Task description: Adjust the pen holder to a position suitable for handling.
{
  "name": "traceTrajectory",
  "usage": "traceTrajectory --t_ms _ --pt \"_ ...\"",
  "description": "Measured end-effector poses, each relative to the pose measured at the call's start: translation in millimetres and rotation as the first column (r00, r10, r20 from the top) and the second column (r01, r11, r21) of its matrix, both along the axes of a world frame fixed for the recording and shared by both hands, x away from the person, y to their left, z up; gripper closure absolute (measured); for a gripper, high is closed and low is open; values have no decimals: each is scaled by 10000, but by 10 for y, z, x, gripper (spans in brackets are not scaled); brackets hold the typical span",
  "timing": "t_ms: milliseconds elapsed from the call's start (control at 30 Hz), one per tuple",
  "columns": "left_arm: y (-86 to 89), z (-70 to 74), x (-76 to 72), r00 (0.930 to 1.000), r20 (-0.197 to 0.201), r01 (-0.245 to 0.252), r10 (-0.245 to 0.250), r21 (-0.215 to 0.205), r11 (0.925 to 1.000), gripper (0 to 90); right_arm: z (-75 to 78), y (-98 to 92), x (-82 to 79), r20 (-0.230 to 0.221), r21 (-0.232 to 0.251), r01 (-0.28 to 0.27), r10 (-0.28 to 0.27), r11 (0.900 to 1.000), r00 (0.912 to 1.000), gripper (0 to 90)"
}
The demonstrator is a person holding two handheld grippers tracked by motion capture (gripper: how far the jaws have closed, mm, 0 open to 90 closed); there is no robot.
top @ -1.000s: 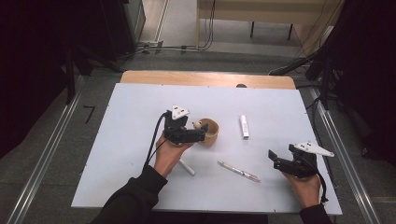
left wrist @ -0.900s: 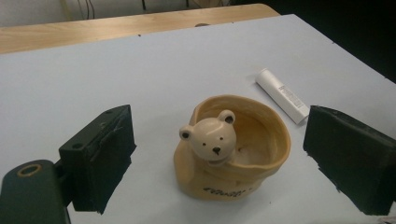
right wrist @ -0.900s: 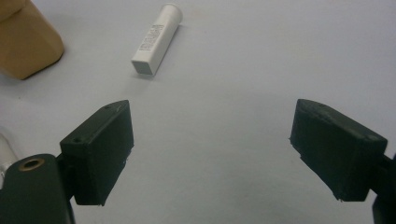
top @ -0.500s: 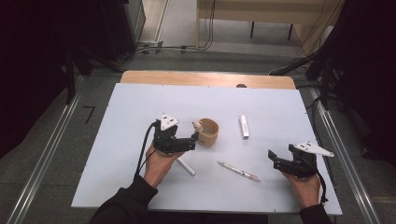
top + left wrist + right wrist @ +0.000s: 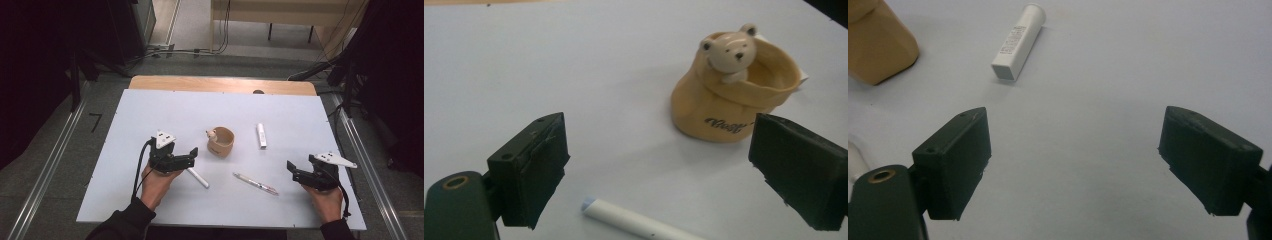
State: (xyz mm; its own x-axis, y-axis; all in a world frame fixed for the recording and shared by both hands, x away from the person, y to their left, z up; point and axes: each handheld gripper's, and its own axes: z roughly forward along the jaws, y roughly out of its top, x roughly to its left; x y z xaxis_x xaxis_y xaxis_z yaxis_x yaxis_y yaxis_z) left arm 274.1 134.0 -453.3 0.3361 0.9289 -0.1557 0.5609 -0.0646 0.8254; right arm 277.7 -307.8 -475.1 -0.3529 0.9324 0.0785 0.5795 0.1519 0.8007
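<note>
Left gripper (image 5: 192,154): jaws spread, empty — I'm over the white pen (image 5: 634,222), lower centre.
Right gripper (image 5: 291,170): spread, empty.
Cup (image 5: 221,141): holds no pens — I judge all three remain.

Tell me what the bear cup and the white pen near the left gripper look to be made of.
The bear cup looks like glazed ceramic: tan, smooth, softly shiny, with a moulded bear head on its rim and printed lettering low on its side; resin or plastic cannot be ruled out. The white pen looks like matte plastic: an even, dull white barrel with a pale bluish end.
</note>
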Motion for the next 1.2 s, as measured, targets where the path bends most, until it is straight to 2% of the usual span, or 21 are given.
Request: traceTrajectory --t_ms 167,300,500,667,967,1200 --pt "102 -72 -14 9995 -81 -312 313 27 9995 93 -4 3 -4 -13 -2 -47 47 10000 10000 120" --pt "206 -151 -10 9977 -188 -654 658 205 9976 94 -5 0 -7 -10 -11 -52 52 10000 10000 120" --pt "349 -294 19 9914 -462 -1210 1224 325 9921 93 -12 3 -8 -70 7 -19 19 10000 10000 120" --pt "374 -362 22 9900 -694 -1203 1225 355 9921 93 -10 13 -3 -75 8 -50 50 10000 10000 120" --pt "389 -353 29 9910 -639 -1177 1180 91 9930 94 -21 31 3 -98 -17 -28 28 10000 9999 120" --pt "392 -343 10 9911 -614 -1174 1179 105 9930 94 -33 56 21 -198 45 -113 113 9999 9997 120"
